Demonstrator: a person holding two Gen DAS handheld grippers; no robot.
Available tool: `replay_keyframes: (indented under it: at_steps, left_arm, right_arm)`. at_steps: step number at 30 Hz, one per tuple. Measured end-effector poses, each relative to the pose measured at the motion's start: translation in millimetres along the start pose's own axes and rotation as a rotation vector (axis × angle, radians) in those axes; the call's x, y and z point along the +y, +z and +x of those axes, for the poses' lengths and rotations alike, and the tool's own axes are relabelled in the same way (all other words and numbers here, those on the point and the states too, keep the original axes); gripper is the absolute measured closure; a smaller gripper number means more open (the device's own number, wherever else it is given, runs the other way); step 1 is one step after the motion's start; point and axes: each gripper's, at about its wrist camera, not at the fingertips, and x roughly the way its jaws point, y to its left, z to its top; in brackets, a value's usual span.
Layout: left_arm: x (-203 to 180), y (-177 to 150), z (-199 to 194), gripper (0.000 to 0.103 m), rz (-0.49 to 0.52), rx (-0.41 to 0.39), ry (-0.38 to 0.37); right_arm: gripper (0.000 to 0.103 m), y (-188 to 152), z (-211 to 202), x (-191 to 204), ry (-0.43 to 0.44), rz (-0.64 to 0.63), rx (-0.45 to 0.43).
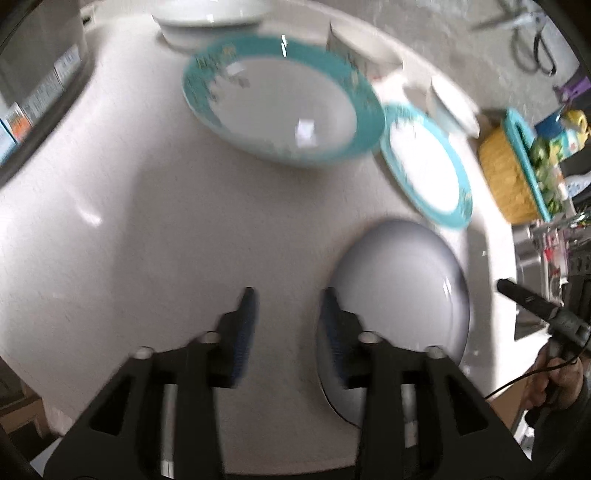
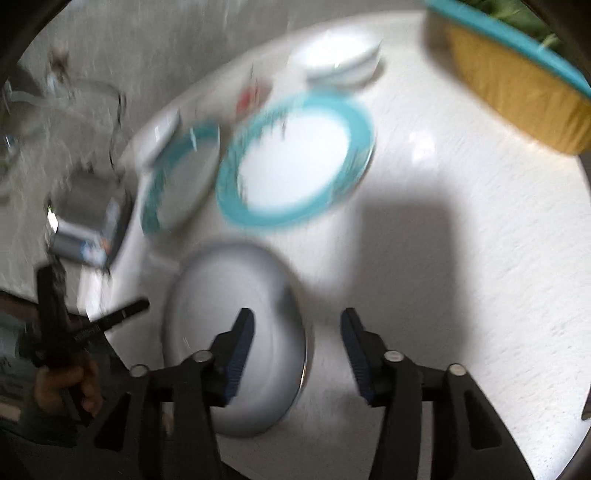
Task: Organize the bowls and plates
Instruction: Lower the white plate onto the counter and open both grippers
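Observation:
On the white round table [image 1: 155, 229] lie a teal-rimmed deep plate [image 1: 280, 99], a teal-rimmed flat plate [image 1: 424, 162] and a plain grey-white plate [image 1: 402, 295]. White bowls sit at the far edge [image 1: 207, 18] and by the flat plate [image 1: 450, 99]. My left gripper [image 1: 288, 314] is open and empty, its right finger over the grey plate's left edge. My right gripper [image 2: 297, 332] is open and empty, its left finger over the grey plate [image 2: 229, 317]. The right wrist view also shows the flat plate [image 2: 295, 162], the deep plate [image 2: 181, 181] and stacked white bowls [image 2: 340, 59]. Both views are blurred.
A yellow basket with a teal rim [image 1: 513, 173] [image 2: 517, 88] stands at the table's edge with greenery in it. A small white card [image 1: 347, 48] stands behind the deep plate. A box [image 2: 92, 225] lies on the floor beyond the table. The other hand-held gripper shows at the side [image 1: 532, 302] [image 2: 74, 332].

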Motion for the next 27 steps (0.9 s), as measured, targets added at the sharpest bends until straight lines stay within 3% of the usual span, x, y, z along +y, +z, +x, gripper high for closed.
replay_keyframes:
  at_steps: [1, 3, 4, 6, 11, 14, 20, 27]
  left_arm:
    - [4, 5, -8, 0.037, -0.006, -0.039, -0.017]
    - [8, 14, -21, 0.033, -0.014, -0.098, -0.052]
    - [6, 19, -25, 0.033, -0.007, -0.099, -0.069]
    - [2, 30, -28, 0.033, 0.016, -0.058, -0.091]
    - [-24, 42, -29, 0.035, 0.093, -0.059, -0.116]
    - [-58, 45, -17, 0.035, 0.128, -0.048, -0.132]
    - [-122, 67, 26, 0.035, 0.194, -0.033, -0.064]
    - [-128, 87, 64, 0.035, 0.126, 0.022, -0.01]
  right_arm:
    - [0.032, 3, -14, -3, 0.013, 0.019, -0.064]
    - [0.014, 12, -42, -11, 0.031, 0.063, -0.198]
    - [0.012, 15, -51, -12, 0.029, 0.076, -0.23]
    - [0.012, 22, -59, -11, 0.023, 0.075, -0.252]
    - [0.015, 32, -61, 0, -0.054, 0.057, -0.262]
    - [0.028, 39, -53, -8, -0.058, 0.071, -0.255]
    - [0.037, 78, -13, -38, -0.035, 0.059, -0.199]
    - [0.037, 117, 28, -73, 0.026, 0.085, -0.134]
